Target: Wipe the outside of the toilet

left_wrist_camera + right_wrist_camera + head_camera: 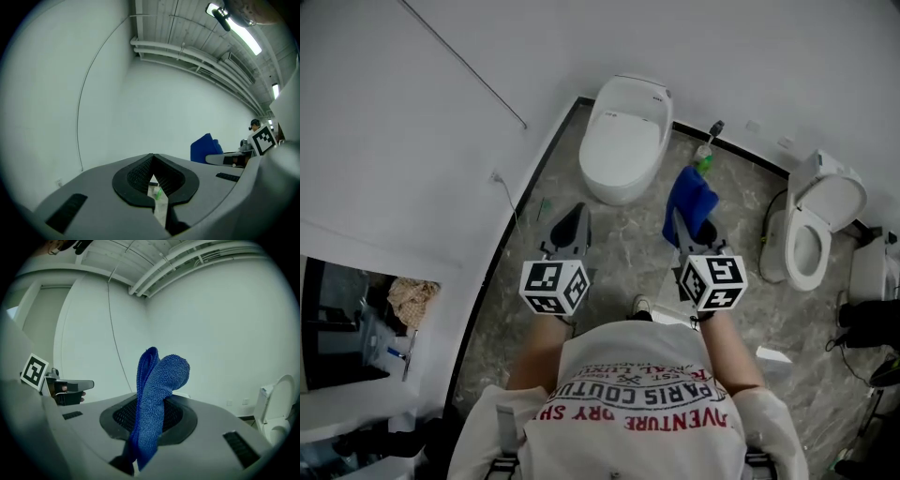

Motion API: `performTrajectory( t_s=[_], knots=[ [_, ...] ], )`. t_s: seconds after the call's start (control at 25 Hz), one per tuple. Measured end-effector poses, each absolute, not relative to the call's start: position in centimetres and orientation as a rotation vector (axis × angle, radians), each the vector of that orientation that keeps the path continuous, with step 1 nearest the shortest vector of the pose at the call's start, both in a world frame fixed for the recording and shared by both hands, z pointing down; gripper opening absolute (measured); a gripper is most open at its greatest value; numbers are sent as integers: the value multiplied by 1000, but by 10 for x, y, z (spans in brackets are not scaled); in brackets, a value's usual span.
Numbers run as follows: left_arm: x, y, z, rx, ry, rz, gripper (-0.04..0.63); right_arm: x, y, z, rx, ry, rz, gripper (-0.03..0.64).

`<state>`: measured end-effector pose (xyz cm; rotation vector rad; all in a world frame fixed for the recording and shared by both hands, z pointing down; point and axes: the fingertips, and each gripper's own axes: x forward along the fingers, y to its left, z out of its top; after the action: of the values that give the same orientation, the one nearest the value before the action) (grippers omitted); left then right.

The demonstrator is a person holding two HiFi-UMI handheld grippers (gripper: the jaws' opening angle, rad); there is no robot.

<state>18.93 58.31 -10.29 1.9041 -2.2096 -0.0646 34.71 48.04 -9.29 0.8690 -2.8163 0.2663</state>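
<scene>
Blue terry cloth [687, 200] stands clamped in the right tool [149, 420]; the left tool [153, 161] is closed on nothing. The closed-lid toilet [623, 141] sits upper centre, well ahead. Wiping well likely means pressing the cloth flat against its shell.

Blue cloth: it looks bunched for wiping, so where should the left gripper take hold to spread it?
Probably the loose folded end of the blue cloth, which sticks out beyond the fingers of the right gripper. Bring the left gripper in from its own side, across the gap: that end is free, the middle is clamped. It is shut, so open it first.
</scene>
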Motion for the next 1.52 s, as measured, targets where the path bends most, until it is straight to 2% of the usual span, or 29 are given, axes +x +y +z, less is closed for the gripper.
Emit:
performTrajectory(
  t_s=[0.32, 0.64, 1.08, 1.52],
  knots=[
    [168, 483, -81, 1808, -2211, 2, 6, 329, 372, -56, 798, -2752, 407, 77],
    [75, 352, -41, 1794, -2150, 10, 6, 259, 247, -17, 886, -2670, 476, 77],
    [-71, 130, -39, 1943, -1998, 34, 6, 119, 29, -17, 1040, -2617, 551, 77],
    [-147, 12, 53, 1752, -2010, 120, 6, 87, -165, 77, 1029, -2429, 620, 77]
  ],
)
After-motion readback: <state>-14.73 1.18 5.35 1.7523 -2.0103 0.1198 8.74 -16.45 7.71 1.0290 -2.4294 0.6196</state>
